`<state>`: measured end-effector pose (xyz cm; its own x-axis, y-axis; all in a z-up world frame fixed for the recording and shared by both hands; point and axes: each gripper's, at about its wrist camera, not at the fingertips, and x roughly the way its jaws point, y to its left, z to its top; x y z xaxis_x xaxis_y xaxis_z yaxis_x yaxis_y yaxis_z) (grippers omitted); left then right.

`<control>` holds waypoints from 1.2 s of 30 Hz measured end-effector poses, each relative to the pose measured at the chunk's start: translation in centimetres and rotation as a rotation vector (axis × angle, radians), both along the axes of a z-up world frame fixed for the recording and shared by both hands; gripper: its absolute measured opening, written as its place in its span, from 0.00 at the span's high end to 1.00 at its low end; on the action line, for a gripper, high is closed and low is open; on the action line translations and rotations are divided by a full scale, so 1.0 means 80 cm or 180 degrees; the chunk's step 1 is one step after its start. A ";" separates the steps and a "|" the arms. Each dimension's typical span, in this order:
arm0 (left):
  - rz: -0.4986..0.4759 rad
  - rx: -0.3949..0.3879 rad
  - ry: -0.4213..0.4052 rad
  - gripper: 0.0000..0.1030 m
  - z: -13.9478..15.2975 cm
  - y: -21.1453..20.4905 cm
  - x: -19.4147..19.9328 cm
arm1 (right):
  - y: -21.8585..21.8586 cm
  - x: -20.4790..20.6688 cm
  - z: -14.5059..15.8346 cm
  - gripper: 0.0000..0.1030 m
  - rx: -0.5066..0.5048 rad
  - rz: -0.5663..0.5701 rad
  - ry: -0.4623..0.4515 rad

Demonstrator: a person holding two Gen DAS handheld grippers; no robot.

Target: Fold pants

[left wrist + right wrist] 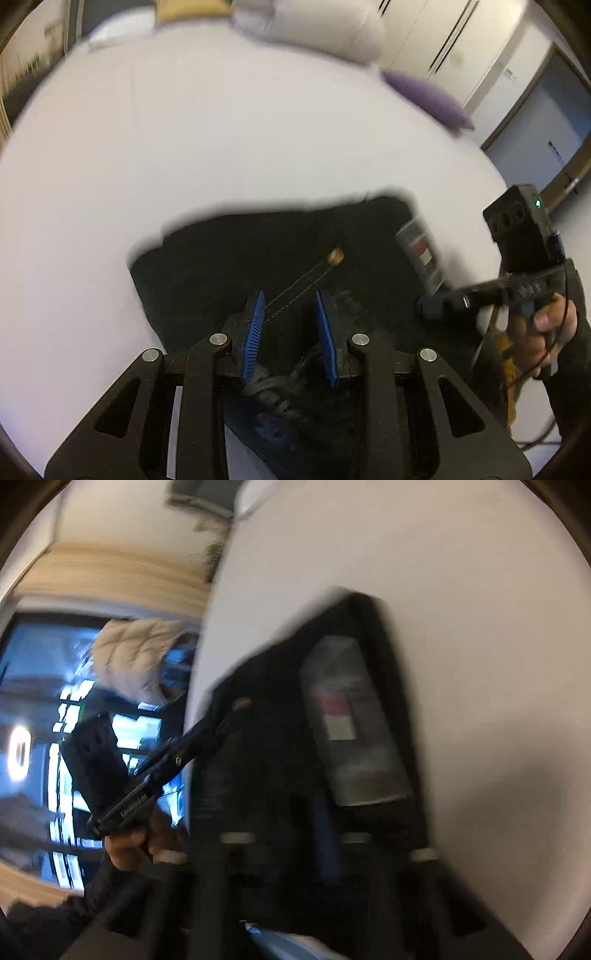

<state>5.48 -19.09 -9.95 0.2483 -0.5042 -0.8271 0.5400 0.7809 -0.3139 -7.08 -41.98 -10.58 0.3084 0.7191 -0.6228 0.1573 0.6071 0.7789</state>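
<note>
Black pants (221, 266) lie folded into a rough rectangle on the white bed (221, 129). A grey label (421, 251) with a red patch lies on their right part. My left gripper (290, 295) hovers over the near edge, its blue pads (255, 332) apart. A thin drawstring with a tan tip (336, 256) runs forward from it, and a braided cord lies bunched at the base of the fingers. My right gripper (424, 308), held by a hand (546, 325), touches the pants below the label. In the blurred right wrist view the right gripper (327, 812) is shut over the pants (266, 738) beside the label (351, 723).
A white pillow (314, 29) and a purple cushion (432, 99) lie at the far side of the bed. Wardrobe doors and a doorway (554, 122) stand beyond. A beige quilted jacket (136, 657) hangs by a dark window left of the bed (461, 627).
</note>
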 end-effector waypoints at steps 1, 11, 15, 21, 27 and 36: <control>0.0014 -0.0087 0.0063 0.74 -0.016 0.005 -0.007 | -0.014 -0.006 -0.012 1.00 0.0228 -0.0121 0.0002; -0.0006 0.0063 -0.0688 0.74 -0.011 0.007 -0.122 | -0.007 -0.033 0.016 1.00 -0.0092 -0.0096 -0.0141; -0.0150 0.0277 -0.0945 0.74 0.007 0.015 -0.155 | 0.001 -0.049 0.030 0.98 -0.0113 -0.0059 -0.0223; -0.0271 0.0588 -0.1307 0.75 0.002 0.036 -0.177 | -0.006 -0.079 0.005 1.00 -0.0074 -0.0145 -0.0239; -0.0243 0.0461 -0.1106 0.74 0.007 0.036 -0.157 | 0.007 -0.090 0.013 0.84 -0.0092 -0.0224 -0.0582; 0.0643 -0.0298 -0.0695 0.01 0.069 0.124 -0.114 | -0.057 -0.063 0.069 0.20 0.0058 -0.0639 -0.0777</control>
<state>-3.62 -9.14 -4.44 0.5179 -0.4979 -0.6956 0.4393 0.8525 -0.2832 -12.09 -46.54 -5.02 0.5841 0.6391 -0.5005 0.0798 0.5684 0.8189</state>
